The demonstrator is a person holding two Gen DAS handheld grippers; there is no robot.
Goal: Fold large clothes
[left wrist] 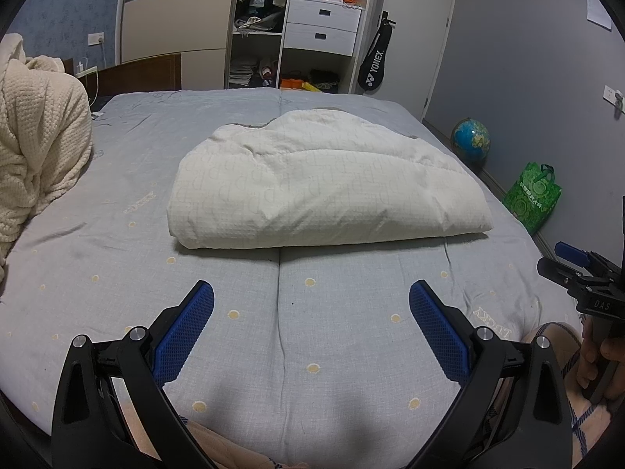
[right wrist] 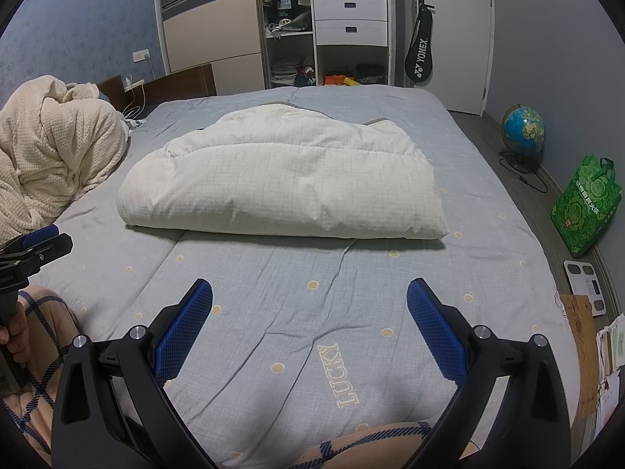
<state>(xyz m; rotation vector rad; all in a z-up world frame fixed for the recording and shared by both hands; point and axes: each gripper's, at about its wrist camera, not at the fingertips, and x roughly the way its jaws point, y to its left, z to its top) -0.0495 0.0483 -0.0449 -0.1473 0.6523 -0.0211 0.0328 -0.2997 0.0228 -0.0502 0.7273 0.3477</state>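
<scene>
A large white padded garment (left wrist: 324, 183) lies folded into a thick bundle in the middle of the grey bed (left wrist: 273, 312). It also shows in the right wrist view (right wrist: 285, 183). My left gripper (left wrist: 311, 305) is open and empty, held over the bed's near part, well short of the bundle. My right gripper (right wrist: 309, 305) is open and empty too, at about the same distance from the bundle. The right gripper shows at the right edge of the left wrist view (left wrist: 578, 269). The left gripper shows at the left edge of the right wrist view (right wrist: 35, 246).
A cream knitted blanket (right wrist: 50, 148) is heaped on the bed's left side. An open wardrobe with drawers (right wrist: 347, 19) stands behind the bed. A globe (right wrist: 523, 129), a green bag (right wrist: 586, 207) and a scale (right wrist: 586, 277) sit on the floor at right.
</scene>
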